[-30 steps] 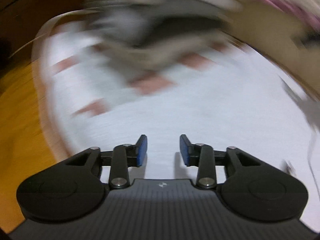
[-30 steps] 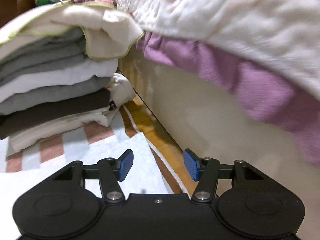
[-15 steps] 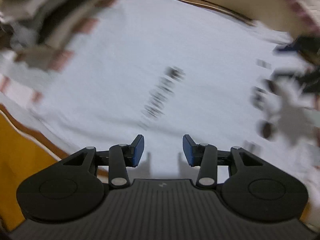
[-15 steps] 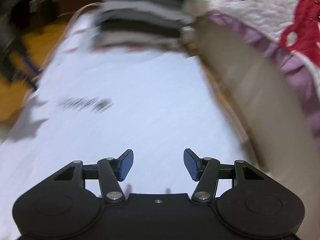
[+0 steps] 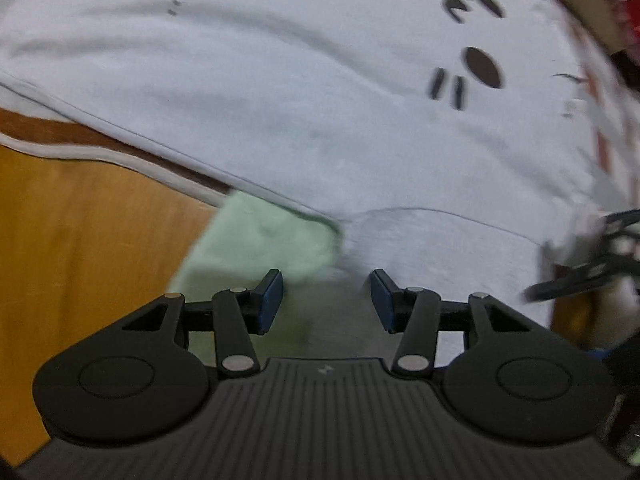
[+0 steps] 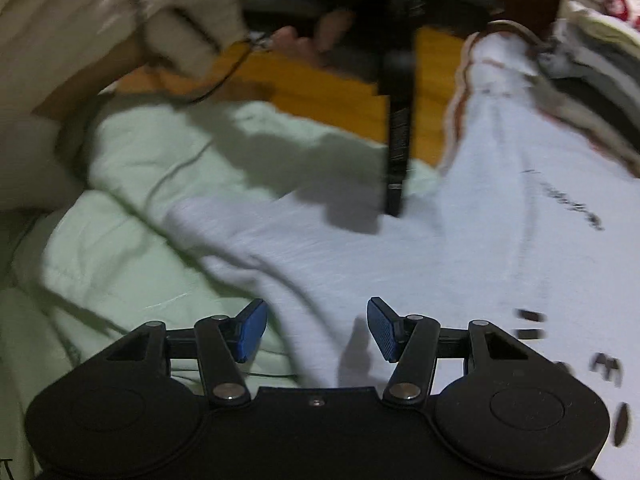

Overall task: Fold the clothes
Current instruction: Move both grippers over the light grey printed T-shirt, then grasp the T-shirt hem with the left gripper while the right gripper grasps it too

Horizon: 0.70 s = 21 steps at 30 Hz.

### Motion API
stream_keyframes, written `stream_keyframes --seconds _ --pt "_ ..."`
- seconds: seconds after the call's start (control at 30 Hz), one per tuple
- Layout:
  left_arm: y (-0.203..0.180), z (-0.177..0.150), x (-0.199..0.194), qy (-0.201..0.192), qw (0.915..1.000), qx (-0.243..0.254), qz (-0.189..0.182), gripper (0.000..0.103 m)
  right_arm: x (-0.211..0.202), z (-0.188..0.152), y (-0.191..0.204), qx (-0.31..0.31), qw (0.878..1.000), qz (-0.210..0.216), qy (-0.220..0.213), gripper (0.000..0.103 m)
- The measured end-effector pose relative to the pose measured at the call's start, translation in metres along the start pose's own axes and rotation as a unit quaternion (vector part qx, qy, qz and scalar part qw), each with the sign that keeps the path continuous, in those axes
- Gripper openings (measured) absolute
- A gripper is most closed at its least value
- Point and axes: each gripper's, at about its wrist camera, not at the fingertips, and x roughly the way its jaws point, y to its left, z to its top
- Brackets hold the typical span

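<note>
Both hand-held grippers, left (image 5: 326, 294) and right (image 6: 316, 330), gape wide and empty; white T-shirt (image 5: 320, 92) sleeve at 12 o'clock of left, nearer.

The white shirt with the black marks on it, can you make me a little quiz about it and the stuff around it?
1. True or false: the left gripper is shut on the white shirt.
2. What colour is the cloth lying beside the shirt's edge? A) red B) pale green C) black
3. Fill in: the right gripper has its fingers ____, with nothing between them.

Key: 1 false, it is open above the shirt's edge. 2 B. 3 open.
</note>
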Motion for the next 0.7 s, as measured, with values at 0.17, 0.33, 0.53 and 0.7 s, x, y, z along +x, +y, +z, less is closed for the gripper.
stream_keyframes --seconds 0.17,0.33,0.53,0.7 --pt "0.009 0.004 0.002 0.004 0.9971 -0.037 -0.066 0.055 0.019 0.0 0.01 -0.018 0.999 -0.03 0.014 0.061" --pt "-0.023 0.004 0.004 0.03 0.9945 0.081 -0.059 0.049 0.019 -0.006 0.016 -0.026 0.999 -0.045 0.001 0.06" --pt "-0.032 0.015 -0.021 0.003 0.991 0.094 -0.095 0.006 0.003 -0.007 0.0 0.069 0.996 -0.04 -0.037 0.01" --pt "-0.024 0.033 -0.035 -0.018 0.9913 0.037 -0.125 0.006 -0.019 -0.02 -0.032 0.183 0.977 -0.061 -0.088 0.006"
